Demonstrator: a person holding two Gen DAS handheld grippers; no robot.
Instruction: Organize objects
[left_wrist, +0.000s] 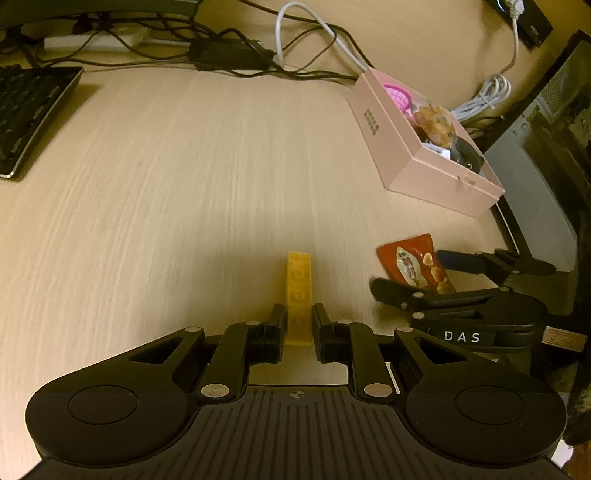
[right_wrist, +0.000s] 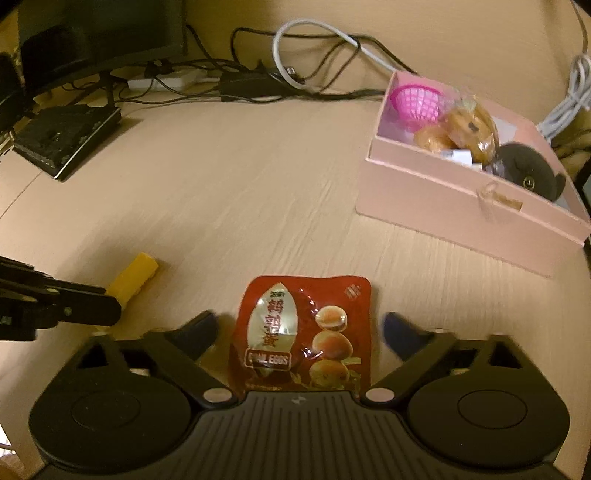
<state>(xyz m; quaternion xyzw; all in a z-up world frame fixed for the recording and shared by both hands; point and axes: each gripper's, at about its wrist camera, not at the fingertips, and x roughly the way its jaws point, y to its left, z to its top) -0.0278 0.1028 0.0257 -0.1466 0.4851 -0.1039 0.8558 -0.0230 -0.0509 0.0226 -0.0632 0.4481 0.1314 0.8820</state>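
Observation:
A yellow toy brick (left_wrist: 298, 295) lies on the wooden desk between the fingers of my left gripper (left_wrist: 298, 314), whose jaws stand narrowly apart beside it, the left pad touching it. The brick also shows in the right wrist view (right_wrist: 133, 278). A red quail-egg snack packet (right_wrist: 303, 332) lies flat between the wide-open fingers of my right gripper (right_wrist: 299, 325), untouched. The packet (left_wrist: 413, 264) and the right gripper (left_wrist: 413, 273) show at the right of the left wrist view. A pink box (right_wrist: 461, 199) stands at the far right, holding a pink basket (right_wrist: 417, 101), wrapped pastries (right_wrist: 465, 127) and a dark round item.
A black keyboard (left_wrist: 29, 114) lies at the far left. Tangled black and white cables (left_wrist: 295, 44) and a power strip run along the desk's back edge. A monitor base (right_wrist: 96, 33) stands at the back left. A dark computer case (left_wrist: 546, 177) stands right of the pink box (left_wrist: 417, 162).

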